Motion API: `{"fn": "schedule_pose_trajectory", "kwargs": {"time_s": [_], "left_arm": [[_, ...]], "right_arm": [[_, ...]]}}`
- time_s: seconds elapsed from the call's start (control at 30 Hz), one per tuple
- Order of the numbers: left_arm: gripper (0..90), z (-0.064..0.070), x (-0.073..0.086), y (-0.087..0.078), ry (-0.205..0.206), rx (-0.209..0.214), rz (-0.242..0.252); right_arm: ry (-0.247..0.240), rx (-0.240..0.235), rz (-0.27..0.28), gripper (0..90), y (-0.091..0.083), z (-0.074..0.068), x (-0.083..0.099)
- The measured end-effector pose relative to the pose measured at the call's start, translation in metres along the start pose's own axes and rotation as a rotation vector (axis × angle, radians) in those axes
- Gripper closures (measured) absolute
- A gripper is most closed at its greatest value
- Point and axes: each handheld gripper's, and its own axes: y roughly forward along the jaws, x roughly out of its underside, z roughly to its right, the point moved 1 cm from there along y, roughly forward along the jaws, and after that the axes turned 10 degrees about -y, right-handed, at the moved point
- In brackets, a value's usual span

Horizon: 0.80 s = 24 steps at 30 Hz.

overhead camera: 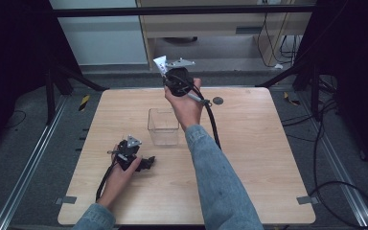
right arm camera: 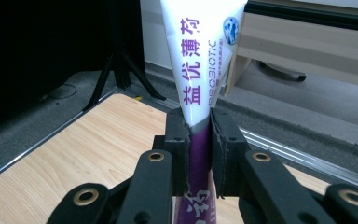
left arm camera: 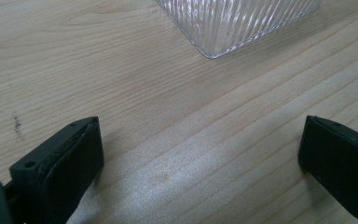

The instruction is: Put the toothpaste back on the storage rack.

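Observation:
A white and purple toothpaste tube (right arm camera: pixel 200 70) with purple print stands upright between the jaws of my right gripper (right arm camera: pixel 198 140), which is shut on it near its purple lower part. In the high view the right gripper (overhead camera: pixel 168 73) is raised above the table's far edge, the tube's white flat end (overhead camera: pixel 160 62) pointing away. A clear ribbed plastic box (overhead camera: pixel 163 127) stands at the table's middle; its corner (left arm camera: pixel 233 23) shows ahead of my left gripper (left arm camera: pixel 200 154). The left gripper (overhead camera: pixel 143 163) rests low on the wood with its jaws wide open and nothing between them.
The wooden table (overhead camera: pixel 249 158) has a round dark mark (overhead camera: pixel 217 100) near its far edge. Black tripod legs (overhead camera: pixel 62 76) and cables (overhead camera: pixel 326 143) lie on the grey floor around it. A pale cabinet (overhead camera: pixel 211 24) stands behind.

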Motion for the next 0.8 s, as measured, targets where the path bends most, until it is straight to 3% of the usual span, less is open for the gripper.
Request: {"fn": "schedule_pose_trajectory", "kwargs": {"time_s": [0.8], "left_arm": [[0.0, 0.000, 0.000, 0.000, 0.001, 0.000, 0.000]], "right_arm": [[0.001, -0.035, 0.018, 78.3, 0.026, -0.022, 0.007]]}}
